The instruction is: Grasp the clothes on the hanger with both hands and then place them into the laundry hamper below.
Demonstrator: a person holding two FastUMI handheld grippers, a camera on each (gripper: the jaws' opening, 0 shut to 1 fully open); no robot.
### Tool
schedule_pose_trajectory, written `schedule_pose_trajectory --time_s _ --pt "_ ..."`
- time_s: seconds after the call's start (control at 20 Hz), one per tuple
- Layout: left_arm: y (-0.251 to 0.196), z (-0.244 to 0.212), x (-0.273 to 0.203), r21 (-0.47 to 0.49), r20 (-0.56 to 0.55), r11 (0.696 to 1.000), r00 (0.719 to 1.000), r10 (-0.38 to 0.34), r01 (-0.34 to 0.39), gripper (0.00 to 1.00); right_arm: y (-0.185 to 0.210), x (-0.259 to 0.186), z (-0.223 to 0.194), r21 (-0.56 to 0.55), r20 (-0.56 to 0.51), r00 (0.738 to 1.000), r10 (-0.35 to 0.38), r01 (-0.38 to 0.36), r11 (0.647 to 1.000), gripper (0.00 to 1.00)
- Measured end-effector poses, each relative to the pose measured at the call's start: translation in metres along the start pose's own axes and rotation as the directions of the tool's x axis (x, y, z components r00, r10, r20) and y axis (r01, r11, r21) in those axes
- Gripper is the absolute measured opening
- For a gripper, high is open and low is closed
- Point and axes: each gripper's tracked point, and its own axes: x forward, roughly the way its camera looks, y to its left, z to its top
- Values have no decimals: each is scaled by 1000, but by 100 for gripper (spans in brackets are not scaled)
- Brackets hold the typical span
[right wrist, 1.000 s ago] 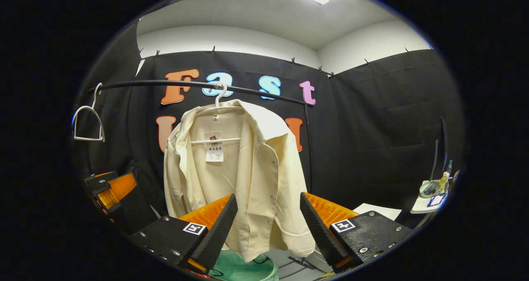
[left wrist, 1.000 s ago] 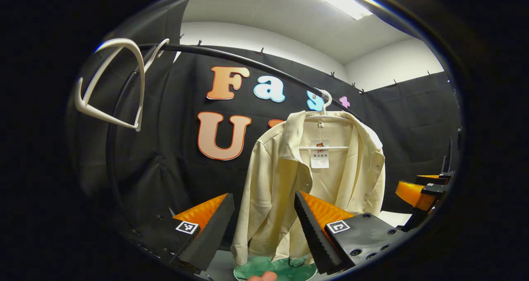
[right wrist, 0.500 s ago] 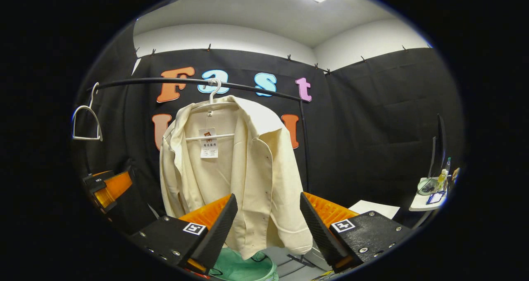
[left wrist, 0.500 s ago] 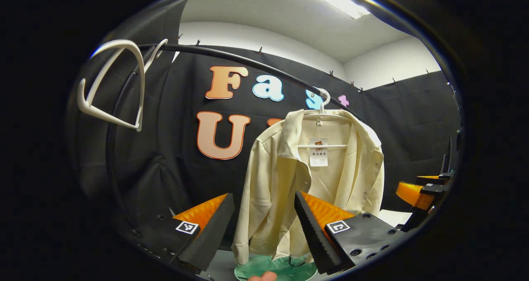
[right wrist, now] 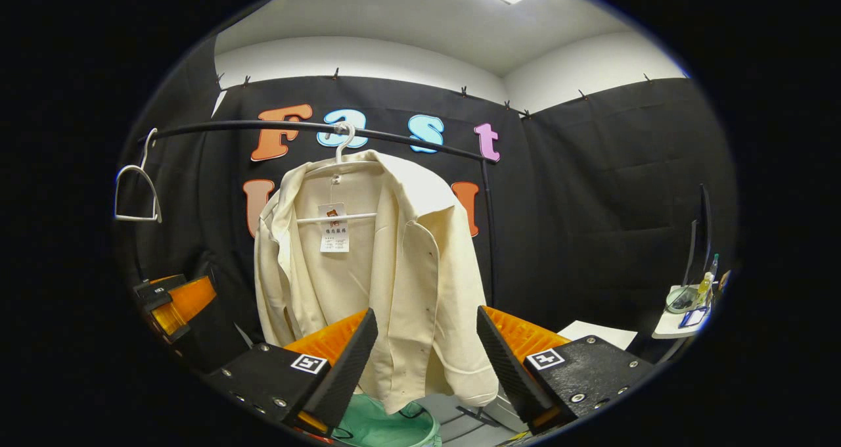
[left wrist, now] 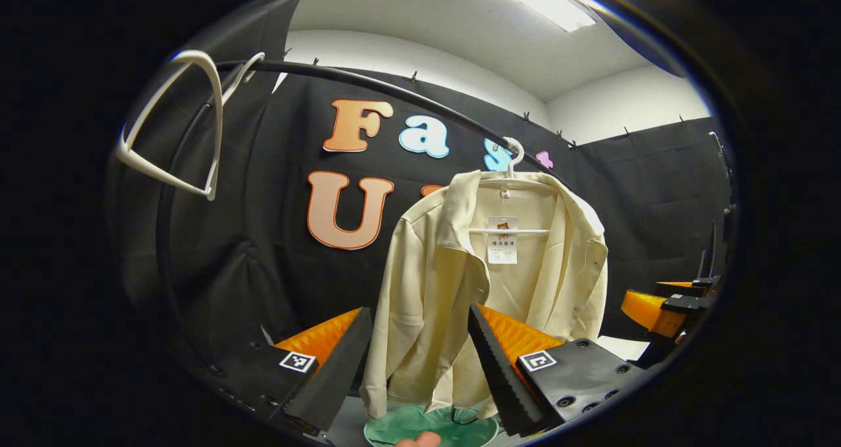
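A cream jacket (left wrist: pixel 453 289) (right wrist: pixel 387 269) hangs open on a white hanger (left wrist: pixel 511 164) (right wrist: pixel 341 146) from a black rail (left wrist: pixel 368 85) (right wrist: pixel 276 126). Below it stands a green hamper (left wrist: pixel 430 427) (right wrist: pixel 384 424). My left gripper (left wrist: pixel 417 361) is open, short of the jacket's left sleeve and front, with nothing between its fingers. My right gripper (right wrist: pixel 427 361) is open too, facing the jacket's right sleeve from a distance. The right gripper (left wrist: pixel 663 299) also shows at the right edge of the left gripper view, and the left gripper (right wrist: pixel 174 299) at the left edge of the right gripper view.
An empty white hanger (left wrist: pixel 177 131) (right wrist: pixel 136 194) hangs at the rail's left end. The rail's upright post (right wrist: pixel 489 236) stands just right of the jacket. A small white table (right wrist: pixel 683 315) with a bowl and bottle sits far right. A fingertip (left wrist: pixel 417 440) shows at the bottom edge.
Both grippers shifted slightly and the jacket sits a little lower and more central in the left gripper view. Both grippers stay open.
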Motion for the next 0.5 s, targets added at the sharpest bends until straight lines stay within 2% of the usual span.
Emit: schedule_pose_trajectory --time_s 0.15,0.2,0.35,0.4,0.5 --pt "0 2 4 9 5 1000 1000 -5 5 96 11 20 1 3 -4 1000 21 -21 1000 95" --pt "1 3 6 10 8 1000 1000 -7 7 100 14 29 5 -8 1 1000 26 -26 1000 94" --pt "0 3 15 -5 9 1000 1000 -21 21 100 34 59 20 -35 43 998 55 -53 998 95" --pt "2 3 18 -6 10 1000 1000 -18 18 96 39 68 20 -47 48 997 61 -59 997 94" --pt "7 3 23 -3 12 1000 1000 -4 4 96 43 85 11 -44 24 999 39 -38 998 95"
